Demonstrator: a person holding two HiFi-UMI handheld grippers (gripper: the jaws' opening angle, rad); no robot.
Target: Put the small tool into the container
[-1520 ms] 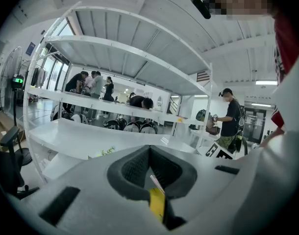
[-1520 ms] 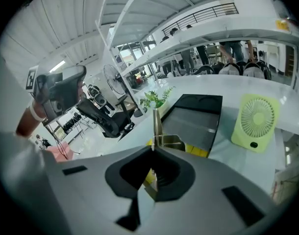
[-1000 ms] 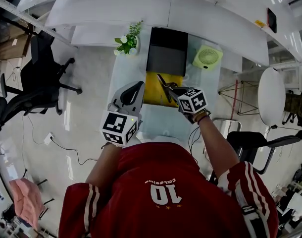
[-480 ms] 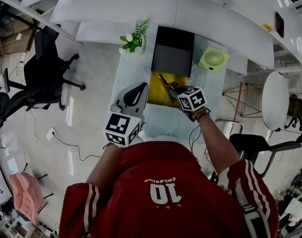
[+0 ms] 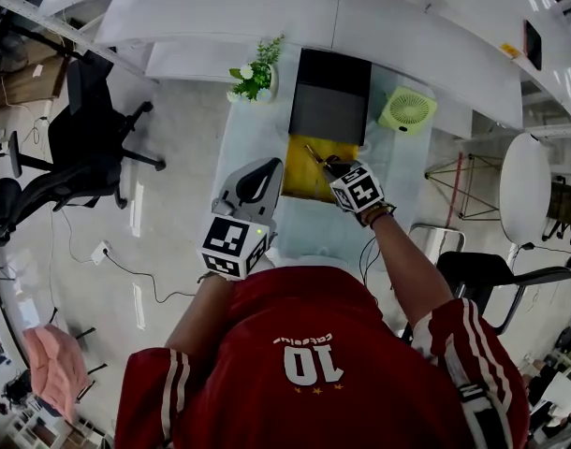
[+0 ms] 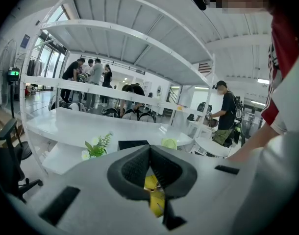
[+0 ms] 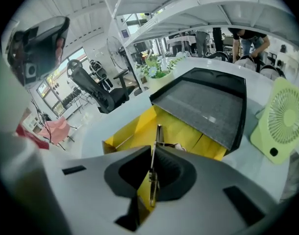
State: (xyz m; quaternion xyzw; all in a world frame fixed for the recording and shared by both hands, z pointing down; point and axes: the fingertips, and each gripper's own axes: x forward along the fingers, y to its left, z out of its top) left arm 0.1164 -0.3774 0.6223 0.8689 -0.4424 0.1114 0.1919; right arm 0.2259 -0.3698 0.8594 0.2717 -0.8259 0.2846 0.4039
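Tool (image 7: 158, 133): a thin metal piece, upright between the jaws of the right gripper (image 7: 154, 151), its tip poking out past them over the open yellow box (image 7: 132, 133). The jaws have just been opening a little, yet the pads close on the tool and it stands between them. In the head view the right gripper (image 5: 325, 164) hangs over the box's near right part, pointing steeply down. The black lid (image 7: 203, 106) stands open behind the box, with a green fan (image 7: 284, 119) to its right and a plant (image 7: 157, 67) to its left. The left gripper (image 6: 150, 148) is held near the box's left edge, jaws together, nothing between them.
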